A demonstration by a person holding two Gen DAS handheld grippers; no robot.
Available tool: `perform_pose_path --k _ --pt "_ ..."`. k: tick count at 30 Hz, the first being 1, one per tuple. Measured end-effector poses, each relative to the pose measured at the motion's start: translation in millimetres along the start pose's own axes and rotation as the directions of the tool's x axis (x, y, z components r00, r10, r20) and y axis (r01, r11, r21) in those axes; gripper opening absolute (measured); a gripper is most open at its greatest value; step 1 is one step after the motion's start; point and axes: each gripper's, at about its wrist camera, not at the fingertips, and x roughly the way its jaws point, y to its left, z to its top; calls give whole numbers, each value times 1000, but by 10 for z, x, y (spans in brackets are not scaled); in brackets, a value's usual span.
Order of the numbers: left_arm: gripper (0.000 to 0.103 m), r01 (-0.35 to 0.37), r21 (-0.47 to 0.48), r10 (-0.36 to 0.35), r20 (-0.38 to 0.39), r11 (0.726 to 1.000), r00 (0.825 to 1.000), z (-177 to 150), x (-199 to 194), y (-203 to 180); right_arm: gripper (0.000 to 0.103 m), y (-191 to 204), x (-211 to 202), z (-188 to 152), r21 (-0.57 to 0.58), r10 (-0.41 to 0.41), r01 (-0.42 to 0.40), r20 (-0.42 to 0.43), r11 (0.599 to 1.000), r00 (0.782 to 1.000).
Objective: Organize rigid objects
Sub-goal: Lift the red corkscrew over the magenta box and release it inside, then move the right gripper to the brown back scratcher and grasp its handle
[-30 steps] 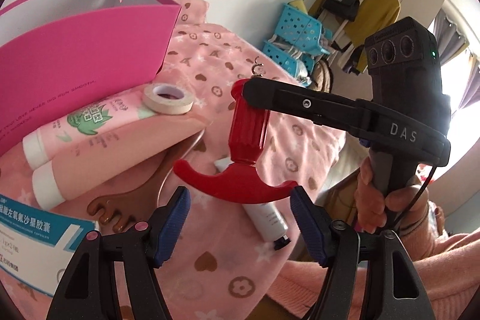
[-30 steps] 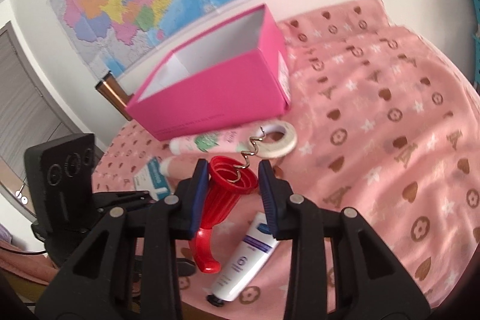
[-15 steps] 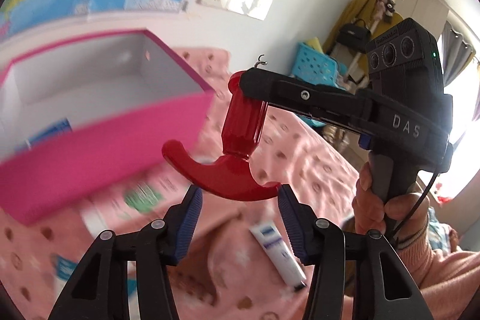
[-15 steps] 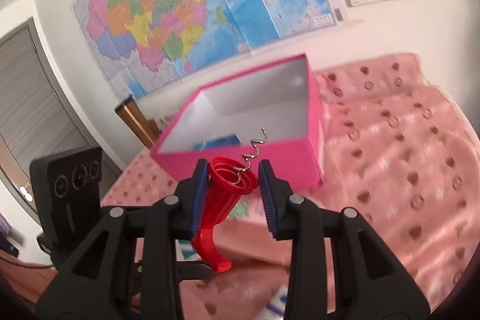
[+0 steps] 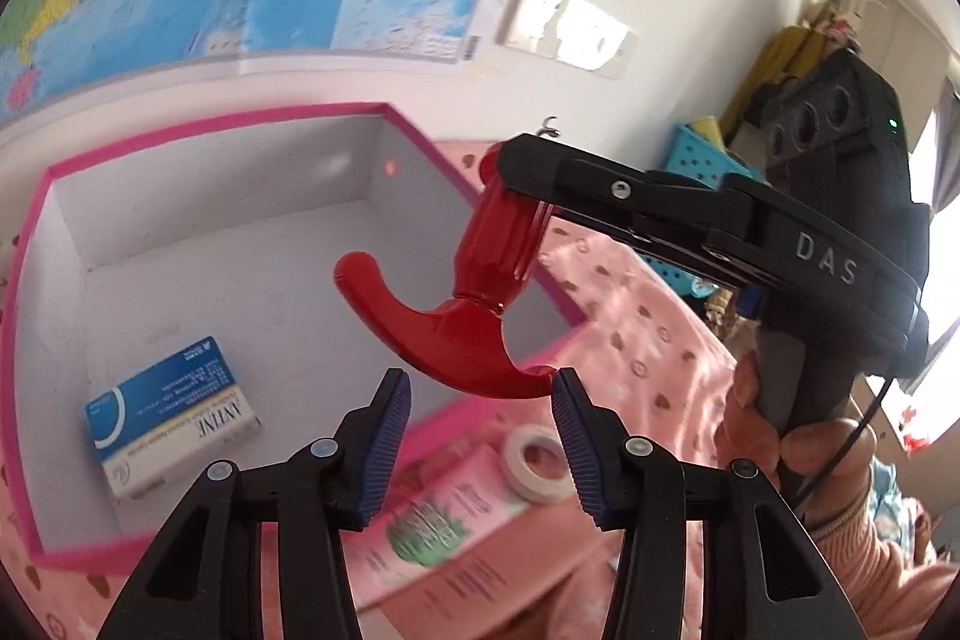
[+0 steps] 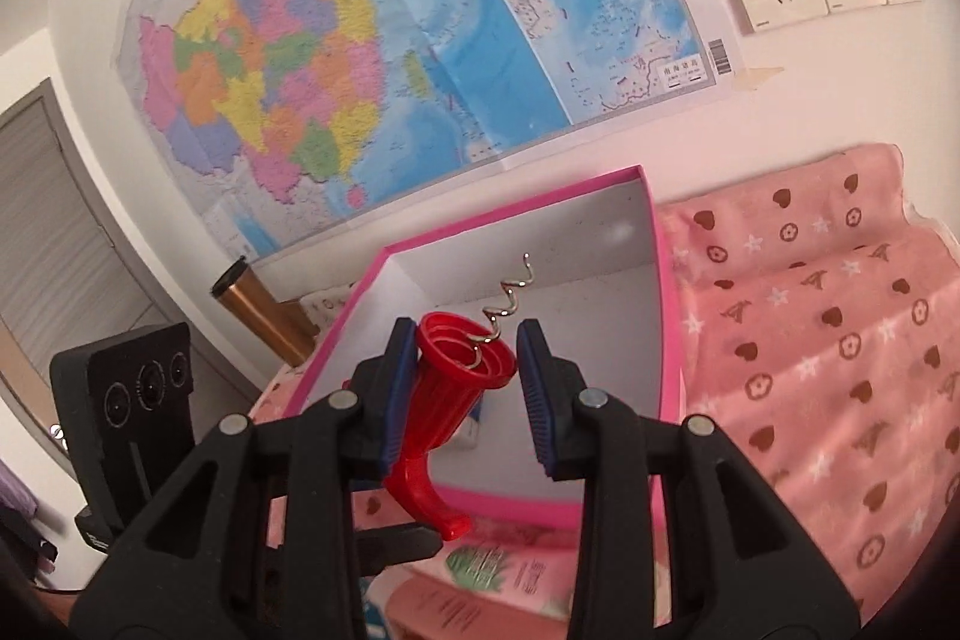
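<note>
A red corkscrew (image 6: 444, 388) with a metal spiral hangs over the open pink box (image 6: 570, 232). My right gripper (image 6: 465, 352) is shut on its ribbed bell. In the left wrist view a right-gripper finger (image 5: 630, 202) reaches in from the right onto the corkscrew (image 5: 480, 268). My left gripper (image 5: 474, 394) sits just under the curved handle with its jaws closing. The handle's right tip touches the right pad, while the left pad stands clear of it. The pink box (image 5: 210, 196) lies below and to the left.
A blue-and-white medicine carton (image 5: 174, 418) lies in the box. In front of the box, on the pink patterned cloth, lie a tape roll (image 5: 537, 460) and pink tubes (image 5: 444, 520). A copper cylinder (image 6: 264, 304) stands behind the box. A hand (image 5: 780, 412) holds the right gripper.
Both grippers rose and travelled together from above the tubes and tape to above the pink box, carrying the corkscrew. The left jaws narrowed around the handle.
</note>
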Motion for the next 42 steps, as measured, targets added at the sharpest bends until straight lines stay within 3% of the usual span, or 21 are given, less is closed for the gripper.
perform_pose_path --k 7,15,19,22,34,42 --pt "49 -10 -50 8 -42 999 999 88 215 193 36 -149 346 27 32 -27 29 -57 999 998" --pt "48 -43 -83 36 -79 996 996 19 332 323 38 -229 574 -31 7 -113 115 -132 993 985" --pt "48 -54 -96 48 -66 994 997 -33 255 359 48 -176 546 -38 -68 -232 226 -113 972 966" --pt "48 -79 -73 76 -35 994 996 -90 147 316 52 -107 430 -45 -100 -259 251 -72 963 963" --pt "50 -123 -59 126 43 991 991 -201 -186 429 52 -2 36 -251 -128 -209 199 -70 972 975" --pt "53 -95 -31 98 115 995 989 -457 -589 350 52 -82 -225 -445 -79 -134 127 -83 989 988"
